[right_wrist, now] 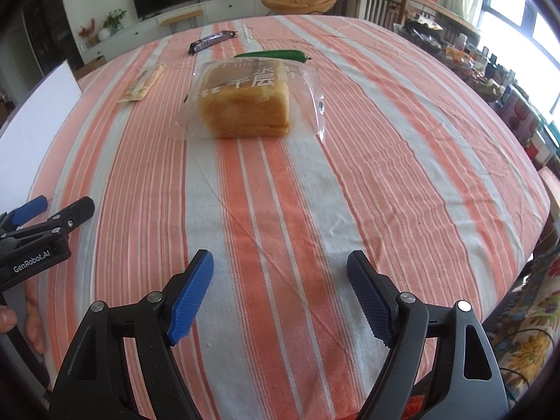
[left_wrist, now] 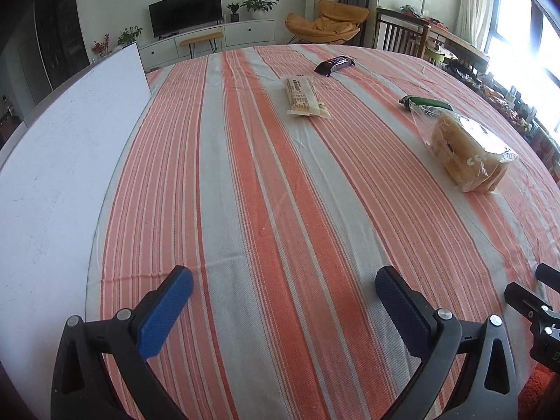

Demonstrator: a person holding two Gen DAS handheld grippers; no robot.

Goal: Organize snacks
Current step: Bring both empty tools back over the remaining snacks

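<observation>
Left wrist view: left gripper (left_wrist: 284, 283) low over striped tablecloth (left_wrist: 245, 175), jaws spread wide, nothing btwn blue pads (left_wrist: 164, 318). White board (left_wrist: 52, 175) lies along cloth's left edge. Snacks all on far half of table: pale wrapped bar pkg (left_wrist: 306, 97) near centre-far, dark snack pack (left_wrist: 334, 64) just beyond it, bagged bread loaf (left_wrist: 469, 152) to the right, green pkg (left_wrist: 425, 102) just behind loaf's bag. Part of right gripper (left_wrist: 539, 301) shows at lower right edge; state not readable from this view. Bkgd: TV (left_wrist: 185, 10) on white cabinet, orange chair (left_wrist: 325, 22).

Right wrist view: right gripper (right_wrist: 280, 273) also low over cloth, jaws apart, empty, no contact w/ any item. Bread loaf (right_wrist: 245, 108) straight ahead, well apart from fingertips, resting flat in clear printed bag. Green pkg (right_wrist: 276, 54) just behind loaf. Dark snack pack (right_wrist: 211, 42) further back-left; pale bar pkg (right_wrist: 143, 84) left of loaf. Left gripper (right_wrist: 45, 217) visible at left edge, above cloth, fingers apart. Part of a hand (right_wrist: 7, 318) at the left edge.
</observation>
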